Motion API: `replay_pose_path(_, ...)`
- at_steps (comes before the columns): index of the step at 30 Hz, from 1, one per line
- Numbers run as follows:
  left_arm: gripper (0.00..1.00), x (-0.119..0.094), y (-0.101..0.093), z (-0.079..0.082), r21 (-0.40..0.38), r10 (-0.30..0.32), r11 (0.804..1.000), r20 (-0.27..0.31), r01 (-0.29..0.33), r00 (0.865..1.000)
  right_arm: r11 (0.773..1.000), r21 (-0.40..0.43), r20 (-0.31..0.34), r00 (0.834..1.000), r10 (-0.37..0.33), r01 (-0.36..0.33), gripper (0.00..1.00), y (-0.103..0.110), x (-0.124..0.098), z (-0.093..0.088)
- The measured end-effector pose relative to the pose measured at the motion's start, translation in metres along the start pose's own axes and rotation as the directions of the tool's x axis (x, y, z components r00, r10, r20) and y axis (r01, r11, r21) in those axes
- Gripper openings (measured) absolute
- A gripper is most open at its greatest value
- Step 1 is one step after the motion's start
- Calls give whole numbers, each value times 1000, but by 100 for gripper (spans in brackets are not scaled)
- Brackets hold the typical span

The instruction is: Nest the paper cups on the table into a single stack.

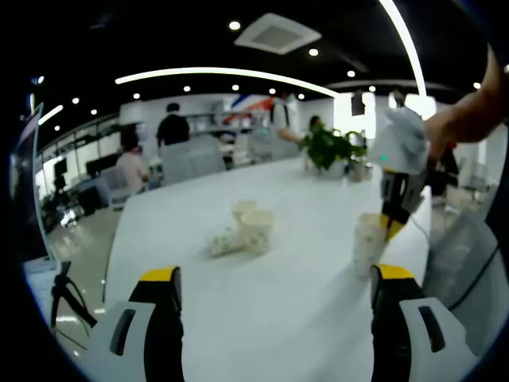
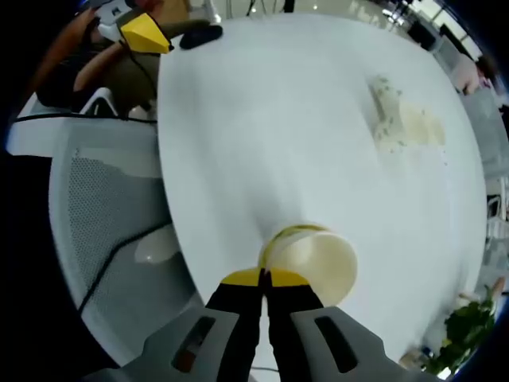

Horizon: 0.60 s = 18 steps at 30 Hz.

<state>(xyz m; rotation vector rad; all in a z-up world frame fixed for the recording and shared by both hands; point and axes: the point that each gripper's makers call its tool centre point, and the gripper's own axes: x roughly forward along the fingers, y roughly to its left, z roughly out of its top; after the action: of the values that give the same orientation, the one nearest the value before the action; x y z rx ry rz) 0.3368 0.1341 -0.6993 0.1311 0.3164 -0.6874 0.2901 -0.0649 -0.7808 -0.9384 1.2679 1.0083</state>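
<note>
- Right gripper (image 2: 264, 278) has its jaws pinched on the rim of a cup (image 2: 312, 259) near the table (image 2: 262, 119) edge. The jaw tips cover that bit of rim, so the actual grip is hard to make out.
- Left gripper (image 1: 274, 282) jaws are spread wide, nothing between them.
- Cluster (image 1: 241, 229) of cups mid-table: two upright, one on its side, all blurry. Can't tell if the upright pair touch.
- The left gripper view catches the right gripper from outside, a hand (image 1: 445, 127) holding it over the cup.
- Plant (image 1: 330, 147) at the far table edge, people beyond it, chair (image 2: 103, 207) beside the near edge.
</note>
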Motion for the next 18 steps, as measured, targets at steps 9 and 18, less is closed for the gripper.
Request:
replay_pose_path(9, 97, 2, -6, 4, 5, -9, 1000, -5, 9, 1000, 1000, 8, 61, 998, -16, 15, 5, -8, -2, 2)
replay_pose_path(18, 97, 6, -10, 7, 12, -25, 1000, -7, 25, 1000, 997, 77, 157, 987, 16, -29, 13, -11, -11, 3)
